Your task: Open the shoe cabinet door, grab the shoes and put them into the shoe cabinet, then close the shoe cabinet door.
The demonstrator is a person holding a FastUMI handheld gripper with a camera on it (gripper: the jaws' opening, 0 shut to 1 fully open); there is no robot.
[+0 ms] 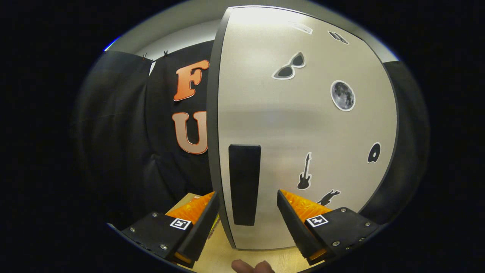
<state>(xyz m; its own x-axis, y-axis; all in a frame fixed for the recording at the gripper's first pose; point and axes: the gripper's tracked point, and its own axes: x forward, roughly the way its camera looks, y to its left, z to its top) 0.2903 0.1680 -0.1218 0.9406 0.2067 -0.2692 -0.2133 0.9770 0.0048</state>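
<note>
One door [303,125] takes up most of what's ahead of the claw [248,223], and it's pretty close up. It's a pale, brushed-looking panel with a dark rim, dotted with stickers: sunglasses [290,66] up high, a moon [343,95] beside those, a guitar [305,172] low down just ahead of the right finger, plus a few smaller dark ones that are hard to make out. A tall black handle [244,184] runs upright near the door's left edge.

That handle sits right between the two fingers, a bit beyond the tips. The claw is spread wide, nothing gripped, and neither finger looks to be pressing on the handle. The left finger [197,223] hangs past the door's left edge, while the right finger [299,223] is in front of the panel itself.

Can't really tell whether the door is fully closed or cracked open. Left of its edge there's open room back to the black cloth wall [125,144]. Under the fingers is a light wood surface [223,256], with the door's bottom edge just above it. A bit of a hand [253,267] pokes in below, between the fingers.
</note>
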